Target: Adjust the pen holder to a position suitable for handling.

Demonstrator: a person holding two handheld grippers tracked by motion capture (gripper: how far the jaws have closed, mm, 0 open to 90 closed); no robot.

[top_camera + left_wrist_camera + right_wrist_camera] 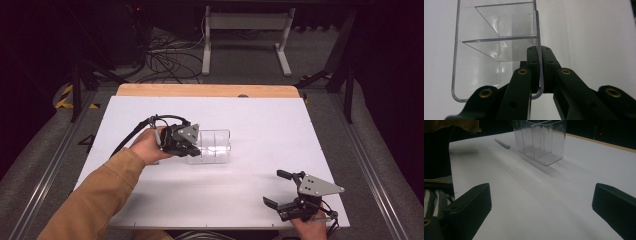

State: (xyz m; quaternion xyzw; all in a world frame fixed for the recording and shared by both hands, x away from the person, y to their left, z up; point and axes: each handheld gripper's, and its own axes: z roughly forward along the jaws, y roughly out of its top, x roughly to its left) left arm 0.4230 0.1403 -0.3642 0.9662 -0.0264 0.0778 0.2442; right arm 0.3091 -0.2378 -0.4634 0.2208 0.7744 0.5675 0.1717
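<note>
Black fingers (pixel 534 62) of the left gripper (pixel 539 72) are clenched on one thin wall of the clear divided organizer (pixel 496 45), which stands on the white table (pixel 260 115) with its compartments just beyond the pads. Keep the pinch square and low (that wall is slick), moving slowly. Well apart, the right gripper (pixel 281 189) rests with its jaws released, holding nothing.
</note>
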